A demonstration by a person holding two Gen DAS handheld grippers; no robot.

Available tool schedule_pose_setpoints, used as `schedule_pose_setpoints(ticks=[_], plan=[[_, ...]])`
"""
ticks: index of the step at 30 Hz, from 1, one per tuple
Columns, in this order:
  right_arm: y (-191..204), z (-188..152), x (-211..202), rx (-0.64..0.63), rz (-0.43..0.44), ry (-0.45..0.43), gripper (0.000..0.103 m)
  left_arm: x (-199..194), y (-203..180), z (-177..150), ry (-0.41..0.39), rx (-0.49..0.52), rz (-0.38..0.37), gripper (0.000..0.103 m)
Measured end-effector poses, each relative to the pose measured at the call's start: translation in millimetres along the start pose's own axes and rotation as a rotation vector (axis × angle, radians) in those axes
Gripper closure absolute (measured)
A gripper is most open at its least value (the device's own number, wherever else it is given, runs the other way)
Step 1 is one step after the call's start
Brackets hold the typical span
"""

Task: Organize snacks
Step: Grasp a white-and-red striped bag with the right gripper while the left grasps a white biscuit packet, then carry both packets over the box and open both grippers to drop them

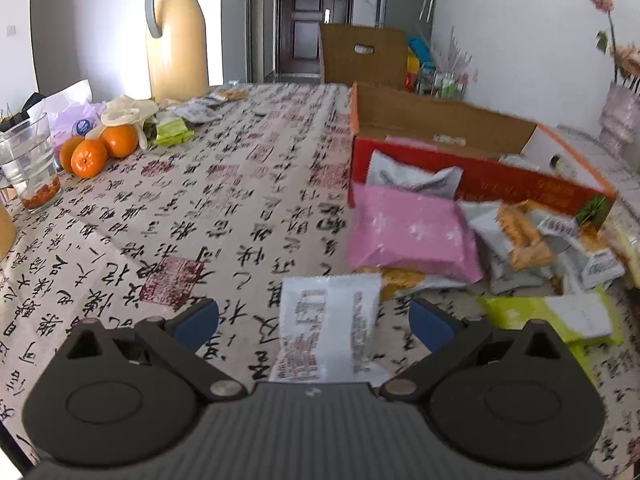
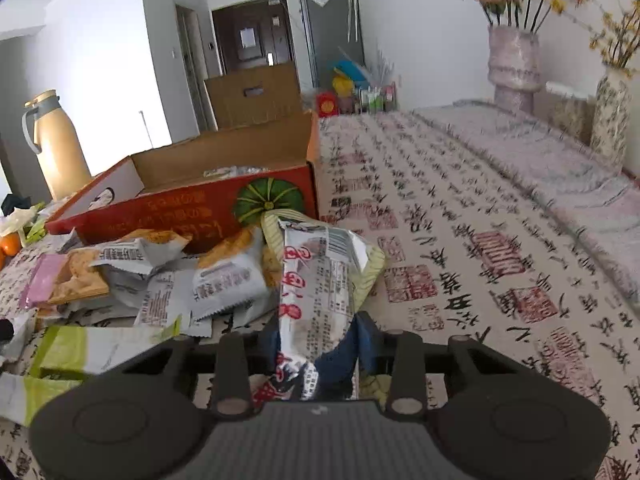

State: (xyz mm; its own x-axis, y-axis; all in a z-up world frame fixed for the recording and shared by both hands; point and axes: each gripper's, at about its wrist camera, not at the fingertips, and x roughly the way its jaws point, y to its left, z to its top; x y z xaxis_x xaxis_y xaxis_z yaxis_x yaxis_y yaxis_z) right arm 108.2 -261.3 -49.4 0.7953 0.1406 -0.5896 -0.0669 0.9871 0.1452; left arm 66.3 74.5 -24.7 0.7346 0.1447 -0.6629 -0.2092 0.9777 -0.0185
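Note:
My left gripper [image 1: 314, 320] is open; a white printed snack packet [image 1: 328, 332] lies on the table between its blue pads, not gripped. A pink packet [image 1: 408, 232], orange-and-grey packets [image 1: 516, 236] and a green packet [image 1: 552, 316] lie in a pile in front of the open red cardboard box [image 1: 480, 176]. My right gripper [image 2: 316, 344] is shut on a silver snack packet with red print [image 2: 320, 280], held above the table in front of the box [image 2: 192, 208]. The pile of packets [image 2: 160, 276] lies to its left.
On the calligraphy tablecloth [image 1: 200, 208] at left stand a yellow thermos [image 1: 176, 36], oranges [image 1: 100, 148], a glass [image 1: 30, 168] and more packets [image 1: 172, 130]. Flower vases [image 2: 514, 64] stand at the table's far right. A brown box [image 2: 252, 96] stands behind.

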Motion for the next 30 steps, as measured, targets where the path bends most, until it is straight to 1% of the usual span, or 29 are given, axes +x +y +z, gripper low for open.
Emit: schedule_pose_setpoints(ticks=[3, 7, 9, 11, 13, 14, 15, 16, 22, 30], plan=[[-1, -4, -5, 0.007, -0.011, -0.032, 0.068, 7, 3, -1, 0.019, 0.013, 0.013, 0.000], [-1, -8, -10, -0.002, -0.017, -0.060, 0.068, 16, 8, -2, 0.063, -0.020, -0.021, 0.000], [-1, -9, -12, 0.007, -0.020, -0.069, 0.068, 18, 7, -3, 0.060, -0.024, -0.013, 0.001], [-1, -9, -13, 0.011, -0.020, -0.074, 0.068, 17, 6, -5, 0.045, -0.015, -0.007, 0.009], [0, -11, -14, 0.012, -0.019, -0.076, 0.068, 14, 4, -5, 0.029, -0.005, -0.007, 0.030], [0, -11, -14, 0.013, -0.017, -0.076, 0.068, 12, 4, -5, 0.023, -0.006, -0.014, 0.036], [0, -12, -15, 0.014, -0.016, -0.076, 0.068, 10, 4, -5, 0.017, -0.008, -0.019, 0.049], [1, -13, -15, 0.014, -0.015, -0.077, 0.068, 8, 5, -5, 0.016, -0.010, -0.021, 0.052], [4, -13, -19, 0.012, -0.005, -0.082, 0.068, 0, 4, -9, -0.002, -0.009, -0.024, 0.056], [7, -9, -25, 0.003, 0.009, -0.111, 0.068, -22, 2, -3, -0.066, -0.002, -0.025, 0.056]])
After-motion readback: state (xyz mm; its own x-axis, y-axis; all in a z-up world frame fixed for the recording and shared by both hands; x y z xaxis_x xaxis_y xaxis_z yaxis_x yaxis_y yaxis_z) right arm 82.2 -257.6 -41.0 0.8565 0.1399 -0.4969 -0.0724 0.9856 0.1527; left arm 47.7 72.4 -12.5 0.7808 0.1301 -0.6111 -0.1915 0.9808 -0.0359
